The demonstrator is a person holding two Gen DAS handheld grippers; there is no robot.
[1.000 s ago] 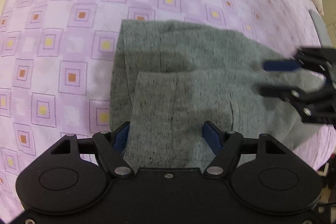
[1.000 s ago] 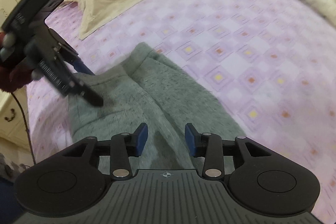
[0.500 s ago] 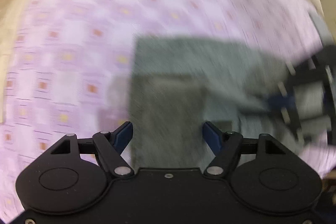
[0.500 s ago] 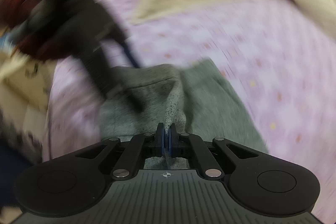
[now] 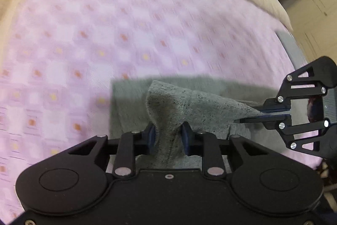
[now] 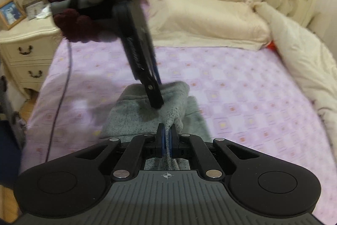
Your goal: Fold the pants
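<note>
Pinching the grey pants (image 5: 195,104) between them, left gripper (image 5: 168,136) and right gripper (image 6: 167,140) each clamp a raised fold (purple bedsheet (image 5: 105,35) beyond).

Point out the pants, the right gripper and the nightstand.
pants (image 5: 189,104), left wrist view, raised grey fold.
right gripper (image 6: 167,140), right wrist view, between its fingertips.
nightstand (image 6: 25,50), right wrist view, drawer front.

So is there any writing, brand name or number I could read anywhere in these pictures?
None is readable.
Black right gripper body: only a small crosshair mark, no letters.
Framed picture on the cream nightstand: too small and blurred to read.
</note>
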